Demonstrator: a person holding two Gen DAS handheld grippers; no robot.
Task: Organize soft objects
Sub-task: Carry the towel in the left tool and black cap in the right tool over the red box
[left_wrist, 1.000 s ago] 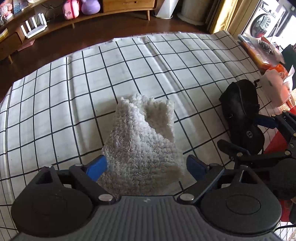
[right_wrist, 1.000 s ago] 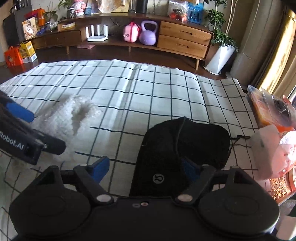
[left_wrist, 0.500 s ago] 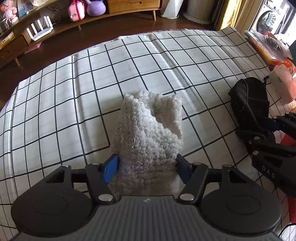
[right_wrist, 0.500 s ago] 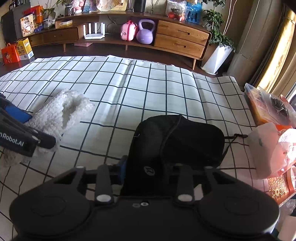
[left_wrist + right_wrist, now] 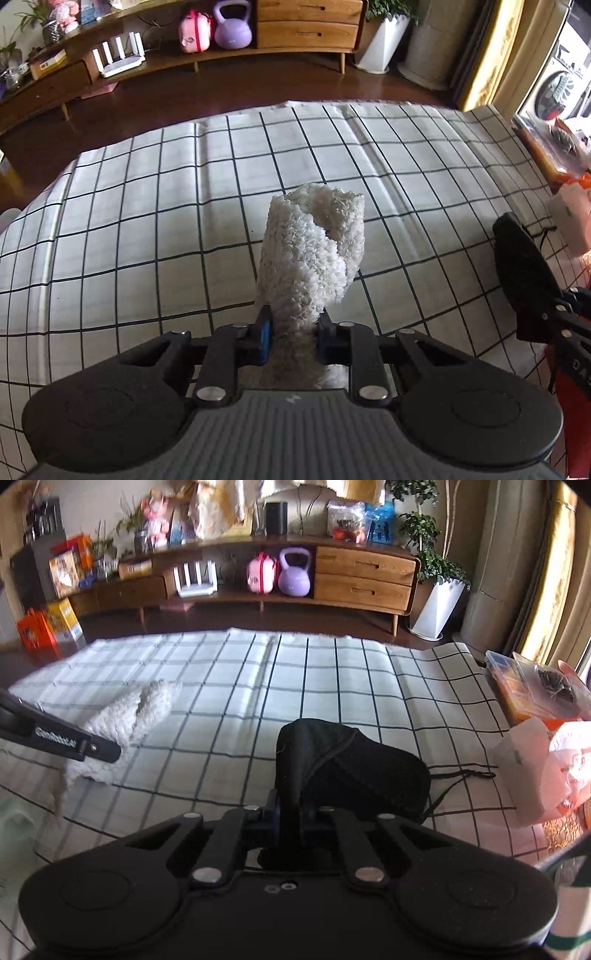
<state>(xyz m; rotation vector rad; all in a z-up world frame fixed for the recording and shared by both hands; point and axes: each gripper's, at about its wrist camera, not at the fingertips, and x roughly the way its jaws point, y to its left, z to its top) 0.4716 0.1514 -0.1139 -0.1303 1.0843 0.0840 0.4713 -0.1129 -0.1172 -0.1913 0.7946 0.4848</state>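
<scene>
A fluffy white hat (image 5: 310, 254) is pinched at its near edge by my left gripper (image 5: 291, 328), which is shut on it and holds it lifted over the checked cloth (image 5: 147, 221). The white hat also shows in the right wrist view (image 5: 125, 720), with the left gripper's finger in front of it. A black cap (image 5: 351, 768) is pinched at its near edge by my right gripper (image 5: 290, 818), which is shut on it; the cap's far end droops toward the cloth. In the left wrist view the black cap (image 5: 524, 273) is at the far right.
The checked cloth (image 5: 332, 679) covers the floor in front of a wooden sideboard (image 5: 362, 576). Plastic bags and boxes (image 5: 535, 716) lie along the cloth's right edge. A white planter (image 5: 436, 609) stands at the back right. A pale green item (image 5: 14, 823) sits at the left edge.
Both grippers went from open around their items to shut on them. Both then lifted: the white hat and the black cap rose off the cloth.
</scene>
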